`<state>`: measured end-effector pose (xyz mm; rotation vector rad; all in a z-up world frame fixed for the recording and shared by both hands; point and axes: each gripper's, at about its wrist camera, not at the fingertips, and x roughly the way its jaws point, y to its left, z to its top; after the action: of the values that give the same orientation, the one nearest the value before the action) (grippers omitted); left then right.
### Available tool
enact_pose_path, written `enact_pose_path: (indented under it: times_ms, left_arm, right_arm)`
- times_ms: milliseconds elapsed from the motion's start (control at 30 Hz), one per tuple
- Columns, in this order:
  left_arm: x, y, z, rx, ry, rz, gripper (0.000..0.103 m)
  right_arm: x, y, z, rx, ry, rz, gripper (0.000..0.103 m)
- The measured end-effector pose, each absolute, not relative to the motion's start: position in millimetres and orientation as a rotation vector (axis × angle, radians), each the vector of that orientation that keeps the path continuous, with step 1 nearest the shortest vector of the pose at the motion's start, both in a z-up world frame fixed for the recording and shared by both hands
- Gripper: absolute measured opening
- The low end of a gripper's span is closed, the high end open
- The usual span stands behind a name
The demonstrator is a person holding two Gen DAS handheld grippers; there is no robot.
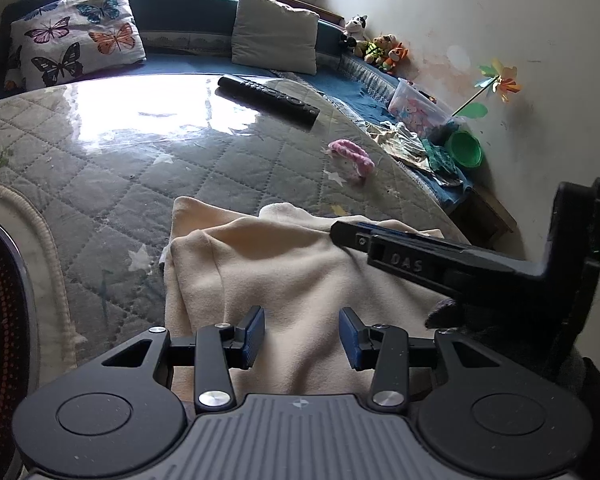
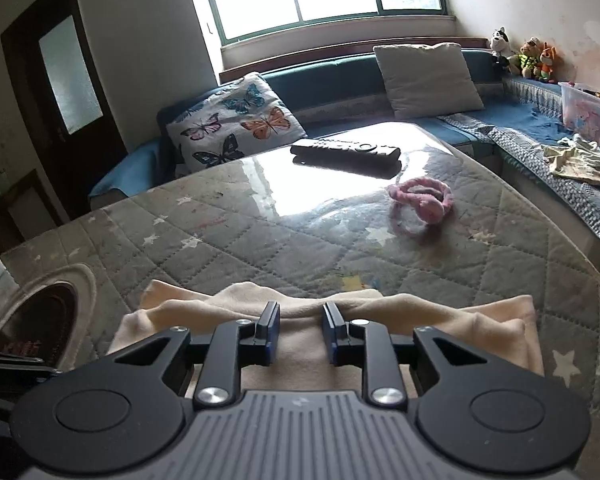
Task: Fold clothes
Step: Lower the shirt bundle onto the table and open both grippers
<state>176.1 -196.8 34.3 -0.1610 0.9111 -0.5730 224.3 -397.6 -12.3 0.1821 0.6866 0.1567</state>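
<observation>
A cream garment (image 1: 292, 264) lies bunched and partly folded on the near part of a quilted grey table cover (image 1: 140, 168). My left gripper (image 1: 302, 336) hovers just over its near side, jaws open, blue pads apart with nothing pinched. My right gripper (image 1: 346, 234) reaches in from the right and rests low on the cloth's far right fold. In the right wrist view the cream garment (image 2: 480, 320) spreads under my right gripper (image 2: 302, 332), whose jaws stand narrowly open. Cloth shows in the gap and the pads do not press on it.
A black remote control (image 1: 268, 98) and a pink headband (image 1: 352, 156) lie farther out on the table. A butterfly pillow (image 1: 76, 36), a grey pillow (image 1: 274, 32), plush toys (image 1: 380, 46), a plastic box (image 1: 420, 106) and loose clothes (image 2: 580, 160) sit on the blue sofa. A round dark appliance (image 1: 0, 320) is at left.
</observation>
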Motion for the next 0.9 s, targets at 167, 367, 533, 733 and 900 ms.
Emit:
enact_pose_path:
  times_ms: [167,367,533,733,900]
  left_arm:
    - [176.3,-193.9,36.3,-0.165,0.908,-0.57,0.044]
    - [180.9,-189.4,34.5,-0.172,0.914,-0.551,0.044]
    - [181.9,-185.9,34.0,-0.179,0.916,-0.539,0.044]
    - [179.7,-183.5,34.9,-0.171,0.905,-0.52,0.044]
    - [180.3,-177.0,34.5,-0.189,0.908,-0.496,0.042]
  right_arm:
    - [225.4,-394.0,-12.1,0.167,0.681,0.156,0.024]
    - [234.9,-399.4,-12.3,0.164,0.696,0.111,0.023]
    - [240.2,-399.8,-12.4,0.16,0.7,0.119,0.023]
    - [220.2,-396.6,0.1,0.128,0.695,0.159,0.028]
    - [198.8,-386.9,1.0,0.099,0.706,0.229,0.03]
